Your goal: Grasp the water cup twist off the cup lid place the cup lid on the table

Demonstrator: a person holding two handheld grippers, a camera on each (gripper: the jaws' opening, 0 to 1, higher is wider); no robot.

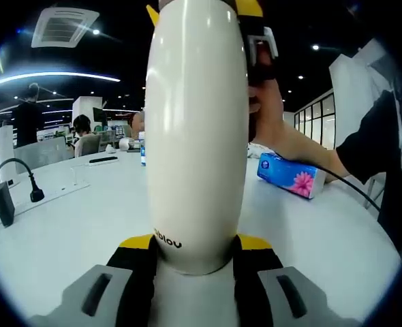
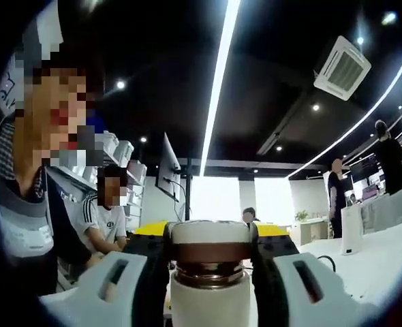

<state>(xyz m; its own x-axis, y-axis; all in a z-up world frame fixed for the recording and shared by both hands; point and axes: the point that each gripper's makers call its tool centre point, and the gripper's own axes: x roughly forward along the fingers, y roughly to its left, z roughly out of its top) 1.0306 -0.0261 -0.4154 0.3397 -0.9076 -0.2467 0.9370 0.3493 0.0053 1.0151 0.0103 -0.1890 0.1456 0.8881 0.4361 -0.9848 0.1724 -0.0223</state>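
Note:
A tall cream-white water cup [image 1: 195, 136] stands upright over the white table [image 1: 65, 225]. My left gripper [image 1: 195, 246] is shut on its lower body, one yellow-tipped jaw on each side. At the cup's top, the right gripper's yellow pads [image 1: 249, 7] press in from both sides, with a hand [image 1: 272, 109] behind them. In the right gripper view, the cup lid [image 2: 210, 235], white with a bronze ring, sits between my right gripper [image 2: 210, 240] jaws, which are shut on it. A metal band shows between the lid and the cup body [image 2: 210, 303].
A blue tissue pack [image 1: 291, 176] lies on the table to the right of the cup. A black adapter [image 1: 3, 203] and cable lie at the left. People sit and stand around the room. A white box [image 2: 351, 229] stands on the table [image 2: 392, 248].

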